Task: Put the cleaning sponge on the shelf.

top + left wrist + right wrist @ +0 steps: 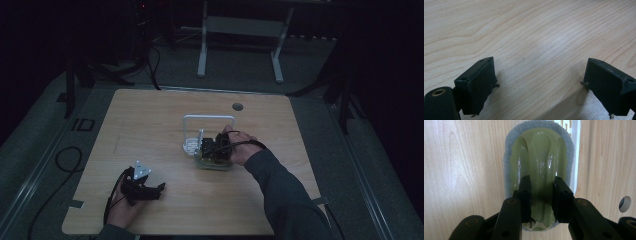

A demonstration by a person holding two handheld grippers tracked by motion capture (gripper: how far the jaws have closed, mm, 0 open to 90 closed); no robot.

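A scrubber with a glossy olive-green plastic handle and a grey sponge pad lies flat on the wooden table. My right gripper is shut on the raised ridge of that handle, one jaw on each side. In the high view this right gripper sits over the scrubber, just in front of a white wire rack. At the table's front left my left gripper rests low over bare wood. Its jaws stand wide apart in the left gripper view, so the left gripper is open with nothing between them.
A white slotted base of the rack lies right beside the scrubber. A round cable hole sits near the table's far edge. Beyond the table stand white desk legs and dark tripod stands. Cables run on the floor at left.
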